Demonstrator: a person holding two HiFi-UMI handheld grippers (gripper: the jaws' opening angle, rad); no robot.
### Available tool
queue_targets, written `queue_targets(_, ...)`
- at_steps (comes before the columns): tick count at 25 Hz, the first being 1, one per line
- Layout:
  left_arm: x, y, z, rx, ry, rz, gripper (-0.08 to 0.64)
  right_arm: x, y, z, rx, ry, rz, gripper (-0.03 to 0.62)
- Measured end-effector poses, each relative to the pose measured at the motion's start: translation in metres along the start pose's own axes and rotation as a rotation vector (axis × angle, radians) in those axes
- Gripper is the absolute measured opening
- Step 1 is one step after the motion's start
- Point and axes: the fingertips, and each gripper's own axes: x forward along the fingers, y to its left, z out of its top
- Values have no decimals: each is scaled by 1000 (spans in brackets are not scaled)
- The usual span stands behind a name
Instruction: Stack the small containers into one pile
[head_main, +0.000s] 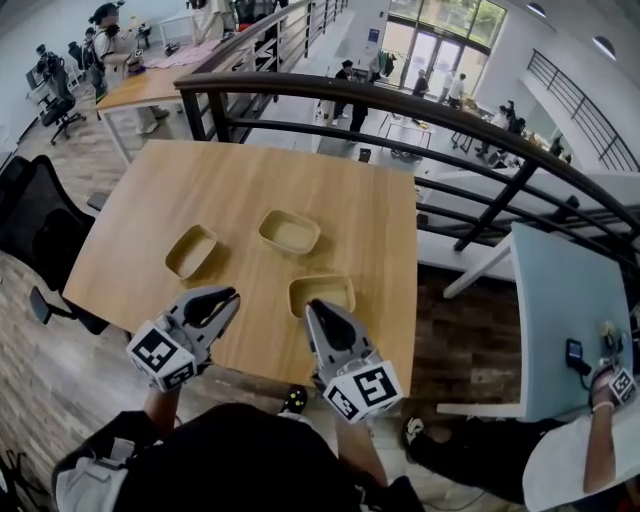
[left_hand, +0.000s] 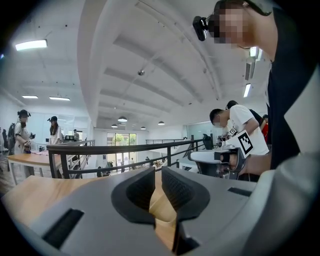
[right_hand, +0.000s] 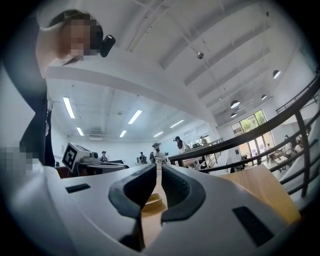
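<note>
Wooden worktop (head_main: 130, 250) carries 3 small containers, unstacked and apart: left container (head_main: 191, 250), far container (head_main: 290, 231), near container (head_main: 321, 295). Jaws of left gripper (head_main: 228, 297) and right gripper (head_main: 312, 305) are together, empty; right gripper tip is just beside near container.

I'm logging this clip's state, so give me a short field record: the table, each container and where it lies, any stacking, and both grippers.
surface: light wooden table
containers: three shallow tan rectangular containers, apart, none stacked
left container: ahead of the left gripper
far container: middle, farthest from the person
near container: just ahead of the right gripper
left gripper: jaws together, holding nothing
right gripper: jaws together, holding nothing
pile: not yet started
</note>
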Motion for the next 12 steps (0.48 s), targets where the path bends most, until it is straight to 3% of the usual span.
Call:
queue_targets(5,19,16,-2,12,16,8,35,17,-23,-5,-6,30,2,32)
queue_targets(12,29,67,-7,-32,22,50,35,57,-45,-8,-9,50,-8,32)
